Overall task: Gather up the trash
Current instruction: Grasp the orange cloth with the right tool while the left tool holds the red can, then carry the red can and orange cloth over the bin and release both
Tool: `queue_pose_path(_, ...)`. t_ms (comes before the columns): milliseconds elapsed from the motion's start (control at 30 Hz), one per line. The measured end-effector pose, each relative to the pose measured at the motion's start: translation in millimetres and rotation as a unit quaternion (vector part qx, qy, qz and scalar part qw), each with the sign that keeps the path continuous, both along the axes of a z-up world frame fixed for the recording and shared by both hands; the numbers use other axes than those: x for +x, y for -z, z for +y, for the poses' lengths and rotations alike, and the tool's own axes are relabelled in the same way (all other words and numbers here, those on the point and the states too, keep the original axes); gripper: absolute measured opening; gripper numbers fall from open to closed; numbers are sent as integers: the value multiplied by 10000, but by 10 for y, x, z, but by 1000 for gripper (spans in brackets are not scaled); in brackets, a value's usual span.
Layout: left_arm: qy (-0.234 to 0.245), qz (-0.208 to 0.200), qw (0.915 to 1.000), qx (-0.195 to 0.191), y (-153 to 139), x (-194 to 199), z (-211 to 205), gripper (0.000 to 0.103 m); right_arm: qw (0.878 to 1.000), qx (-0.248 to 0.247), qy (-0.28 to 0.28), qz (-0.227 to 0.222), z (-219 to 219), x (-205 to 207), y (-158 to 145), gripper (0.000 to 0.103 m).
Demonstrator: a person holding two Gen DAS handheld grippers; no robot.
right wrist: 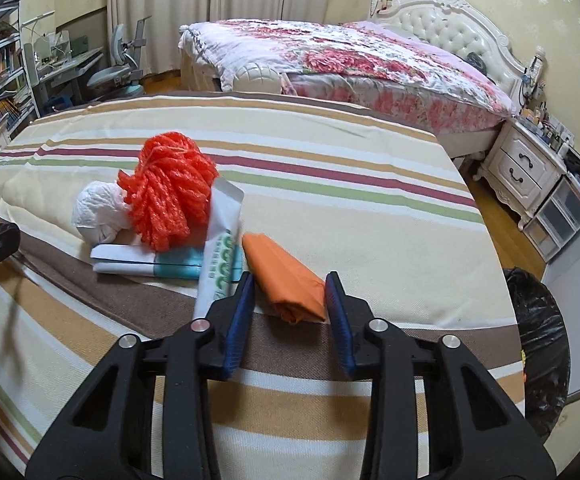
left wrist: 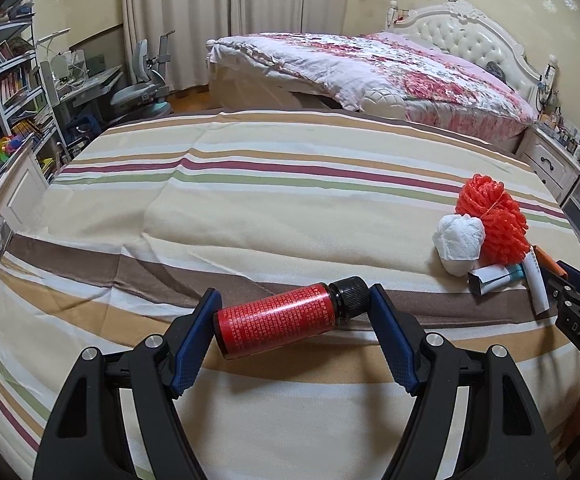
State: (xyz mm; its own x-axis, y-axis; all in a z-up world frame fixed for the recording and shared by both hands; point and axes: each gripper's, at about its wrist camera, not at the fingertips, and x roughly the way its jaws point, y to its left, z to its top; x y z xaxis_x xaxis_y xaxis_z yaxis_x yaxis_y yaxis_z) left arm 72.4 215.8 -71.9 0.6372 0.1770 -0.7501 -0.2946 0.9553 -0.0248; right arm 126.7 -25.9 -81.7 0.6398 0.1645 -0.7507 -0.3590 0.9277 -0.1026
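A red bottle with a black cap point(left wrist: 286, 320) lies sideways between the fingers of my left gripper point(left wrist: 294, 312), which touch its base and cap; it rests on the striped sheet point(left wrist: 250, 208). My right gripper point(right wrist: 290, 300) stands open around the near end of an orange wrapper point(right wrist: 286, 276), fingers on either side with small gaps. Beside it lie a white and green tube point(right wrist: 220, 248), a white and teal box point(right wrist: 150, 264), an orange net ball point(right wrist: 170, 192) and a crumpled white paper ball point(right wrist: 98, 212). The same pile shows in the left wrist view, with the net ball point(left wrist: 494, 220) at right.
A bin lined with a black bag point(right wrist: 538, 352) stands on the floor right of the striped bed. A floral bed point(right wrist: 370, 64) and a white nightstand point(right wrist: 526, 168) are behind. A desk, chair point(left wrist: 142, 92) and bookshelves point(left wrist: 6, 80) are at far left.
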Motion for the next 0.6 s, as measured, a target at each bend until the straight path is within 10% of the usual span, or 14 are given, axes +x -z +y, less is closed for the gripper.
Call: queue_pose_path(600,557,-166,9983,-49,-85,-39,-533,73,9987,345,360,-100,-475,-365,-125,32)
